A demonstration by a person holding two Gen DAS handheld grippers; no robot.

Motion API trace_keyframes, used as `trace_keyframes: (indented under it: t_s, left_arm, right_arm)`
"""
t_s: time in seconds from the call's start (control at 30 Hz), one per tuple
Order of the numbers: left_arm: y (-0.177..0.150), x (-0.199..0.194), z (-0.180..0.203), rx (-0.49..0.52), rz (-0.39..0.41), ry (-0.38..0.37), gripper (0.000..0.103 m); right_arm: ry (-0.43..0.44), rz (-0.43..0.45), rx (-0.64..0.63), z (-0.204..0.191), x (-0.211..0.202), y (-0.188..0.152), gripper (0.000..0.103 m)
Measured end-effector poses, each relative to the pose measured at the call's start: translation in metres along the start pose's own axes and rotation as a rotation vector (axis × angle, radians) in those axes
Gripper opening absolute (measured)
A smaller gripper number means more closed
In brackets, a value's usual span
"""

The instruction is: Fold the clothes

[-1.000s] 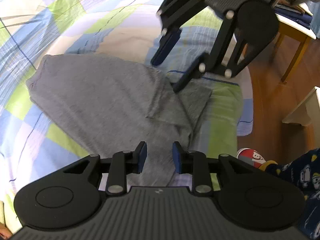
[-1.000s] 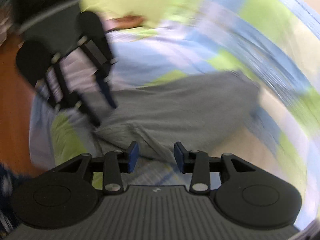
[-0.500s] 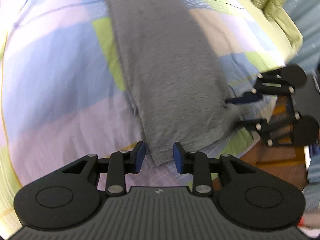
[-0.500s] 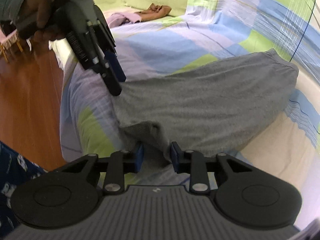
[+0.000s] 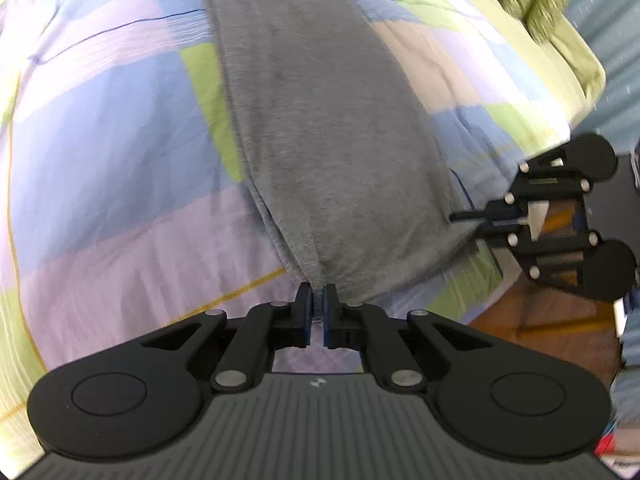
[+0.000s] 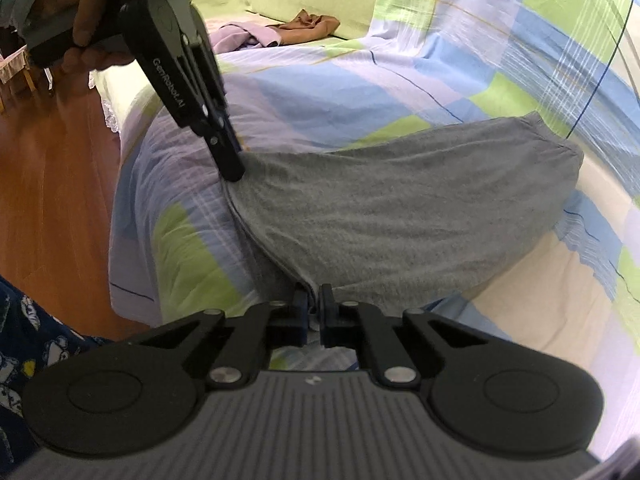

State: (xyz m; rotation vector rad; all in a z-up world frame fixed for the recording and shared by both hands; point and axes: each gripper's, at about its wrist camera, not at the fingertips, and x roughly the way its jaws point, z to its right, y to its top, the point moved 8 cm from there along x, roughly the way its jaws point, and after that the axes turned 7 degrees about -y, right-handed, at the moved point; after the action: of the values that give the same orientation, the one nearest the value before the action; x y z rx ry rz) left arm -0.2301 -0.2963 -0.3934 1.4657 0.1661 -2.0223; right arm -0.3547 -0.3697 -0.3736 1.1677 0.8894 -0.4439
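Note:
A grey garment lies folded into a long strip on the checked bed cover. My left gripper points down at the strip's near end, its jaws closing with a pinch of grey cloth between the pads. In the right wrist view the same garment stretches away to the right, and my right gripper is shut on its near hem corner. The left gripper shows there at the far corner of that end, held by a hand. The right gripper sits at the strip's right edge.
The bed's edge runs just beside both grippers, with wooden floor beyond it. A patterned trouser leg stands at the bedside. Green pillows and a small heap of other clothes lie at the bed's far side.
Both grippers have gone from open to closed on the garment's end. The left gripper rolled round and came down onto its corner; the right one hardly moved.

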Motion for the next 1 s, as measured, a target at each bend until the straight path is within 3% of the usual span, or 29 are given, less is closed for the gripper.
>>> trace_keyframes:
  t_s: [0.03,0.07,0.1,0.13,0.17,0.2,0.23,0.27,0.43,0.53,0.6,0.63,0.67,0.7,0.73,0.87,0.93,1.0]
  left_arm:
    - [-0.001,0.001,-0.001,-0.007,-0.007,0.01,0.017]
    - [-0.001,0.0,-0.002,-0.012,-0.003,0.012,0.023]
    - [-0.001,-0.001,-0.004,-0.016,0.003,0.012,0.022]
    - [0.0,-0.003,-0.004,-0.018,0.02,0.011,0.021]
    - [0.001,-0.006,-0.004,-0.013,0.032,0.012,0.012]
    - [0.001,-0.006,-0.003,-0.005,0.037,0.014,0.0]
    - [0.0,-0.007,-0.001,0.015,0.041,0.013,0.0]
    - [-0.001,-0.006,0.002,0.034,0.037,0.011,0.0]
    - [-0.007,-0.013,0.008,0.124,0.089,0.118,0.0]
    - [-0.018,-0.005,0.004,0.097,0.051,0.125,0.0]
    - [-0.02,0.003,0.005,0.106,0.032,0.132,0.001]
    - [-0.019,0.005,0.006,0.106,0.025,0.135,0.002]
    - [-0.019,0.005,0.005,0.094,0.01,0.127,0.01]
    - [-0.019,0.004,0.005,0.084,0.001,0.121,0.016]
    - [-0.02,0.0,0.002,0.067,-0.014,0.124,0.018]
    - [-0.025,-0.014,-0.009,0.07,-0.058,0.204,0.024]
    - [-0.02,-0.017,-0.011,0.082,-0.054,0.212,0.035]
    - [-0.015,-0.018,-0.01,0.118,-0.043,0.212,0.036]
  right_arm:
    - [0.002,-0.009,0.008,-0.001,0.0,-0.001,0.006]
    - [-0.005,-0.018,0.007,-0.001,0.0,-0.001,0.018]
    - [-0.025,-0.025,-0.009,-0.002,0.0,-0.002,0.028]
    - [-0.037,-0.017,-0.028,-0.004,-0.002,-0.002,0.028]
    - [-0.044,-0.011,-0.041,-0.005,-0.003,-0.002,0.027]
    - [-0.034,-0.009,-0.034,-0.006,-0.004,-0.002,0.014]
    - [-0.028,-0.006,-0.029,-0.007,-0.006,-0.003,0.005]
    - [-0.03,0.001,-0.032,-0.009,-0.007,-0.003,0.002]
    - [-0.028,0.028,-0.041,-0.019,-0.01,-0.009,0.003]
    - [-0.058,0.01,-0.027,-0.022,-0.006,-0.018,0.004]
    - [-0.098,-0.017,-0.029,-0.023,-0.004,-0.022,0.013]
    - [-0.113,-0.026,-0.029,-0.023,-0.005,-0.022,0.018]
    - [-0.123,-0.037,-0.015,-0.021,-0.006,-0.022,0.022]
    - [-0.145,-0.06,0.015,-0.017,-0.009,-0.021,0.035]
    - [-0.159,-0.067,0.03,-0.015,-0.012,-0.02,0.038]
    - [-0.13,0.021,0.064,-0.021,-0.031,-0.003,0.039]
    - [-0.11,0.051,0.051,-0.03,-0.029,0.011,0.038]
    - [-0.091,0.077,0.022,-0.042,-0.014,0.027,0.036]
